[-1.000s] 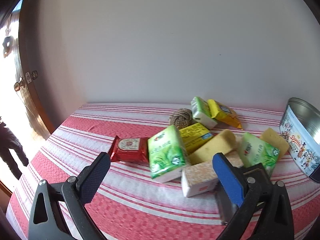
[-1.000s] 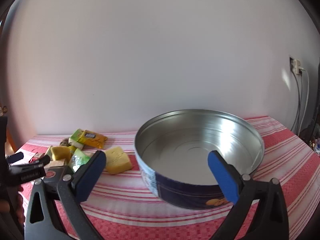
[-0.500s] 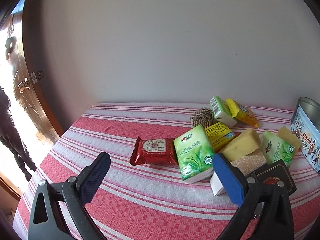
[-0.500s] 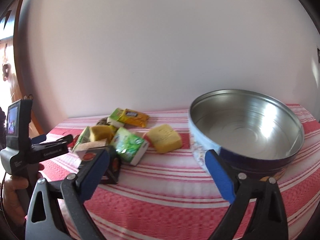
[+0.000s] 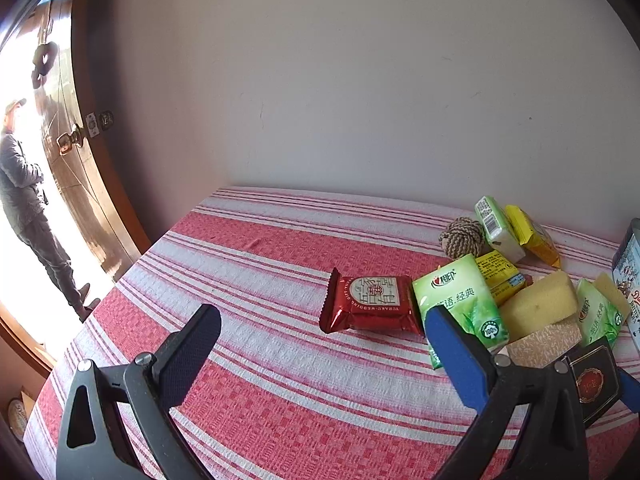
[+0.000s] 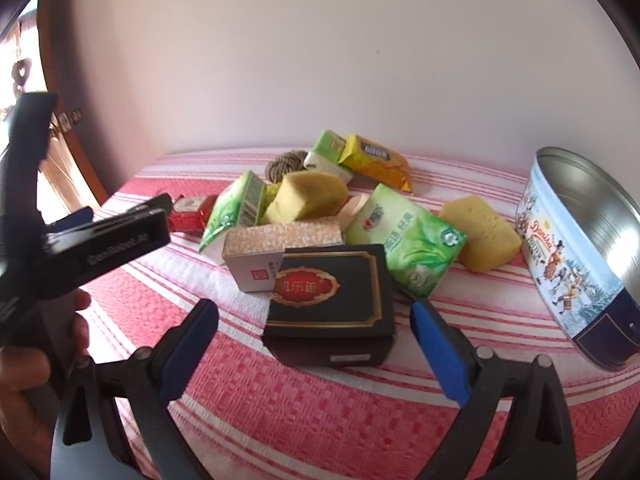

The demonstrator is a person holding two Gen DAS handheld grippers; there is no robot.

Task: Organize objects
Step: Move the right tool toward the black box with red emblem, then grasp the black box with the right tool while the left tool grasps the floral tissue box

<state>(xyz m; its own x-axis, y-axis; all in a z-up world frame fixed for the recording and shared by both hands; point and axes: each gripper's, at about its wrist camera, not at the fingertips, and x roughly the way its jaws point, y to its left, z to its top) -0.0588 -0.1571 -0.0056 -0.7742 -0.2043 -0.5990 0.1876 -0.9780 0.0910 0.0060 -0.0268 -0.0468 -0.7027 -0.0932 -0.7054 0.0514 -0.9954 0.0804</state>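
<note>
A pile of small packs lies on the red-striped cloth. My right gripper (image 6: 314, 322) is open, with a black box (image 6: 330, 300) between its fingers, untouched. Behind it lie a beige box (image 6: 280, 240), green tissue packs (image 6: 406, 240), yellow sponges (image 6: 478, 232) and a red snack pack (image 6: 192, 216). The empty round tin (image 6: 580, 256) stands at the right. My left gripper (image 5: 320, 344) is open and empty, just in front of the red snack pack (image 5: 374, 306), with a green tissue pack (image 5: 460, 304) at its right finger.
A rope ball (image 5: 460, 236), a green-white pack (image 5: 498, 228) and a yellow pack (image 5: 534, 236) lie near the wall. An open wooden door (image 5: 76, 168) and a standing person (image 5: 28, 204) are at the left. The table's left edge falls off near the door.
Both grippers have swung left. The right one left the tin and now frames the black box. The left one now faces the red snack pack and bare cloth.
</note>
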